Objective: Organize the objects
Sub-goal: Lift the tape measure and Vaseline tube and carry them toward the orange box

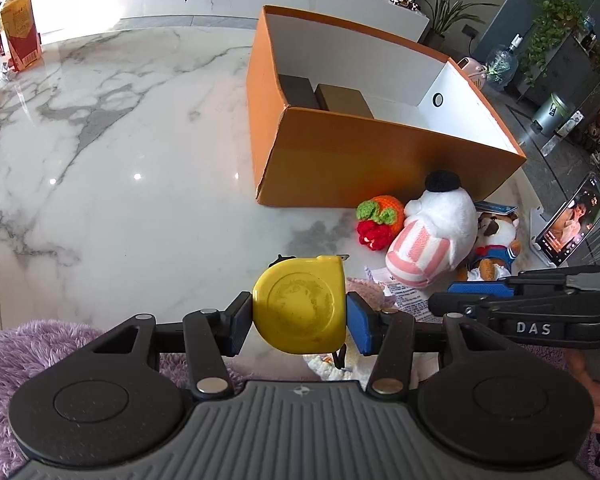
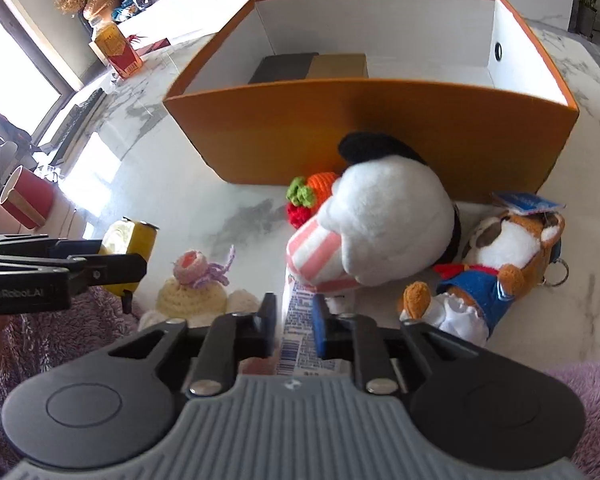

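Note:
My left gripper [image 1: 298,314] is shut on a yellow tape measure [image 1: 300,306], held above the marble table; it also shows in the right wrist view [image 2: 130,246]. My right gripper [image 2: 294,320] is shut on a white printed packet [image 2: 296,334] that lies under the white plush with pink stripes [image 2: 364,232]. An open orange box [image 1: 364,160] stands behind, holding a dark box [image 1: 298,90] and a tan box [image 1: 342,100].
In front of the box lie a crocheted orange-and-red toy [image 1: 380,220], a dog plush in blue [image 2: 496,276] and a cream crocheted piece [image 2: 192,288]. A phone on a stand [image 1: 572,224] is at the right. Purple fuzzy fabric [image 1: 28,352] lies at the near edge.

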The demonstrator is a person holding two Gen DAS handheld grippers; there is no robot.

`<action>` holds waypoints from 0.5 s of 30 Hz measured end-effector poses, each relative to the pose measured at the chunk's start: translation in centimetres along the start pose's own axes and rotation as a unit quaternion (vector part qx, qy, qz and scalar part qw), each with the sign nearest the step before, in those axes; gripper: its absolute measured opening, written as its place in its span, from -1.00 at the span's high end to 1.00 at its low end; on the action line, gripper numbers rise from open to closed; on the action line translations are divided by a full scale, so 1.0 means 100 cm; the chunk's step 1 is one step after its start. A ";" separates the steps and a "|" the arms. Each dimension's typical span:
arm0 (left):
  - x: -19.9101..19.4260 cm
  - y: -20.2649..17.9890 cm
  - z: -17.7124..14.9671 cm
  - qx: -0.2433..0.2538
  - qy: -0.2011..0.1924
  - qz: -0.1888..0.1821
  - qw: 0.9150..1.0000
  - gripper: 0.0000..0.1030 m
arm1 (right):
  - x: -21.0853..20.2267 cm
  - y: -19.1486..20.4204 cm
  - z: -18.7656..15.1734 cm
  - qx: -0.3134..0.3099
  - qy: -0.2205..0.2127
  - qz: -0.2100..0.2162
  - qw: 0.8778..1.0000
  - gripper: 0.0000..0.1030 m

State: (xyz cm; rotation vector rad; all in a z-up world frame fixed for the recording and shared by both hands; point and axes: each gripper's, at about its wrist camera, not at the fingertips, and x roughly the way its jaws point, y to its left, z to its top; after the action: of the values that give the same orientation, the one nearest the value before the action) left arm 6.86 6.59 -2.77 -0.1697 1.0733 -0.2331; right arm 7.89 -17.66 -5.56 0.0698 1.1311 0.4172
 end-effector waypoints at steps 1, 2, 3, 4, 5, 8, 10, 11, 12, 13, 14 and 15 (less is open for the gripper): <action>0.000 -0.002 0.001 0.002 -0.001 0.000 1.000 -0.13 | 0.004 -0.002 -0.001 0.003 0.004 -0.005 1.000 0.21; 0.001 -0.003 0.002 0.003 0.000 0.000 1.000 -0.13 | 0.008 -0.005 -0.001 0.004 0.010 -0.012 1.000 0.19; 0.002 -0.005 0.002 0.004 0.001 0.000 1.000 -0.13 | 0.014 -0.007 0.000 0.007 0.018 -0.019 1.000 0.17; 0.003 -0.006 0.003 0.005 0.001 0.000 1.000 -0.13 | 0.019 -0.010 0.000 0.011 0.026 -0.023 0.999 0.10; 0.004 -0.007 0.003 0.006 0.002 -0.001 1.000 -0.13 | 0.024 -0.013 0.001 0.016 0.034 -0.023 0.999 0.07; 0.008 -0.008 0.004 0.005 0.005 -0.001 1.000 -0.13 | 0.035 -0.016 0.002 0.021 0.054 -0.017 0.998 -0.01; 0.010 -0.007 0.005 0.005 0.008 0.001 1.000 -0.13 | 0.040 -0.010 0.003 0.008 0.060 -0.019 0.998 -0.09; 0.012 -0.007 0.005 0.004 0.010 0.002 1.000 -0.13 | 0.043 -0.006 0.003 0.000 0.063 -0.026 0.998 -0.10; 0.012 -0.007 0.006 0.004 0.011 0.003 1.000 -0.13 | 0.047 -0.002 0.004 -0.009 0.067 -0.033 0.997 -0.17; 0.013 -0.007 0.006 0.003 0.012 0.003 1.000 -0.13 | 0.049 0.004 0.004 -0.022 0.065 -0.043 0.997 -0.19; 0.014 -0.006 0.007 0.002 0.013 0.004 1.000 -0.13 | 0.051 0.009 0.004 -0.036 0.065 -0.055 0.996 -0.21; 0.014 -0.006 0.007 0.001 0.013 0.004 1.000 -0.13 | 0.054 0.016 0.004 -0.049 0.066 -0.067 0.994 -0.18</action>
State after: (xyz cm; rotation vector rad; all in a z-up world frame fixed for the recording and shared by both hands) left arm 8.06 5.61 -3.50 -0.1604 1.1000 -0.2297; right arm 9.75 -14.24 -9.59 -0.1218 1.2358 0.3611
